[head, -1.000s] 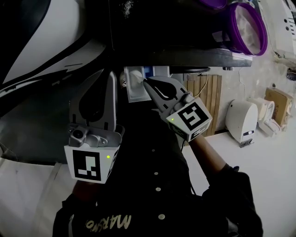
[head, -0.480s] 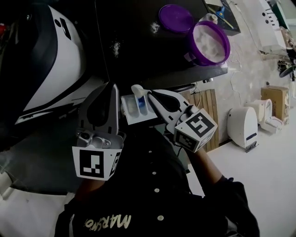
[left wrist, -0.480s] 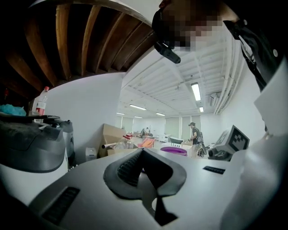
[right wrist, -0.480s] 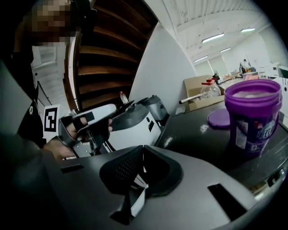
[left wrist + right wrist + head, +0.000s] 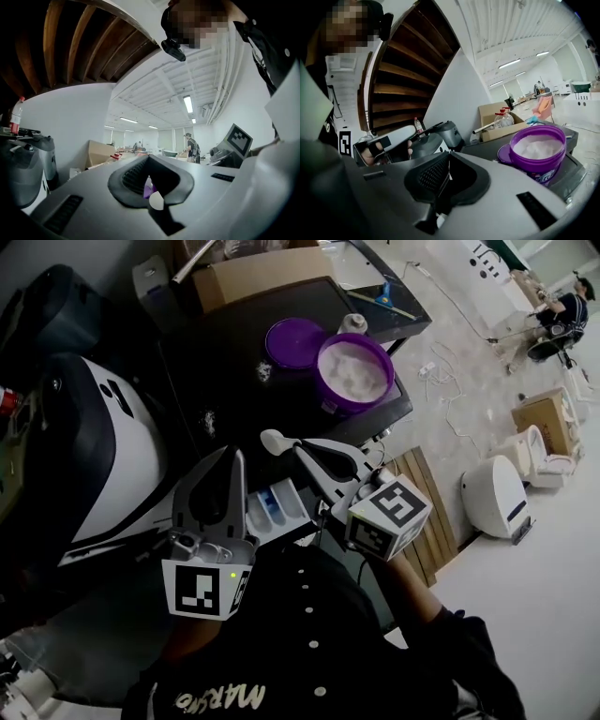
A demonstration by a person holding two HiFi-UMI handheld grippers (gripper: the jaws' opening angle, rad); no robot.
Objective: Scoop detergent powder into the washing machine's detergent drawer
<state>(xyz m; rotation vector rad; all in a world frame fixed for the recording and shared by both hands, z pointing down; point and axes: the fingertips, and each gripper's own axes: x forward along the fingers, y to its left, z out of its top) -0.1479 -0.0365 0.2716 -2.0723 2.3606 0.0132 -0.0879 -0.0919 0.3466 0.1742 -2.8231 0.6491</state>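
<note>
While the right gripper pinches the white scoop by its handle, the scoop's bowl sits between the near open drawer and the far purple tub of powder. The left gripper, jaws together and empty, is just left of the drawer.

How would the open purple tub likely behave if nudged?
The tub looks nearly full of powder, so probably heavy for its size and likelier to slide than tip. Its lid lies beside it, so a hard shove might spill powder. It stands near the table edge; pushing that way seems risky.
</note>
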